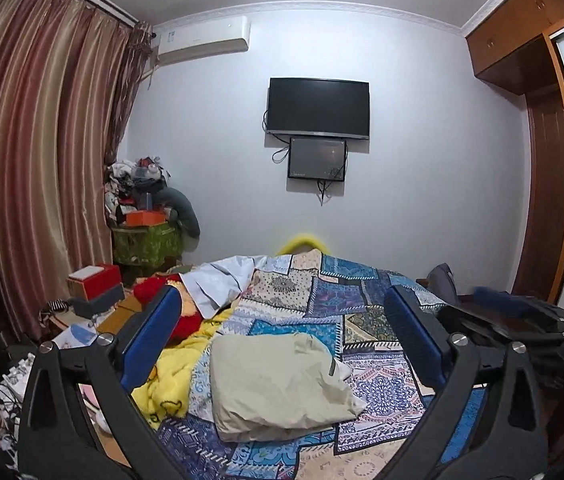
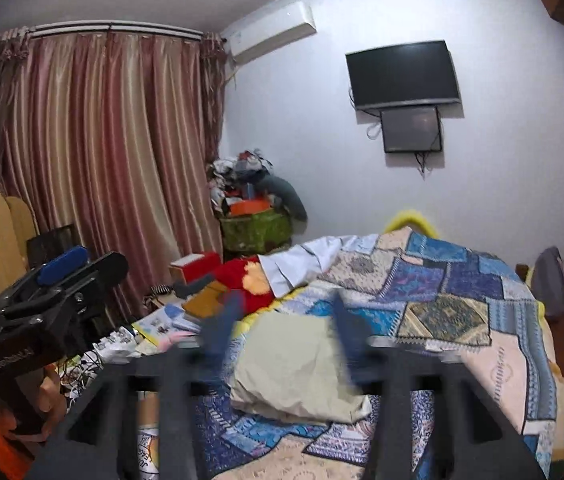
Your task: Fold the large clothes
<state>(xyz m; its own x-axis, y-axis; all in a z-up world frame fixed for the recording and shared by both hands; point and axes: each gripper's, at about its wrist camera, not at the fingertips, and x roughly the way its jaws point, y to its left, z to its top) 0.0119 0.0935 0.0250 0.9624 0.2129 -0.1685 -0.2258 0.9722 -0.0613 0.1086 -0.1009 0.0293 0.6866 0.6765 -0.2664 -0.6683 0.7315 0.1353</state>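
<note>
A bundled pale beige cloth garment [image 1: 278,384] [image 2: 301,368] lies on the blue patchwork quilt [image 1: 361,304] [image 2: 453,292] covering the bed. Both the left gripper [image 1: 282,320] and the blurred right gripper [image 2: 282,320] hang above it, fingers spread apart, gripping nothing.

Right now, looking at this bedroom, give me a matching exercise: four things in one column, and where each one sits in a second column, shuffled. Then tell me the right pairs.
Things
1. beige garment
2. television
3. air conditioner
4. red box

Places
A. high on the wall, next to the curtain
B. on the patchwork bedspread, in front of both tools
C. to the left of the bed, in front of the curtain
D. mid-wall, above a smaller dark screen

Pairs: 1-B, 2-D, 3-A, 4-C
</note>
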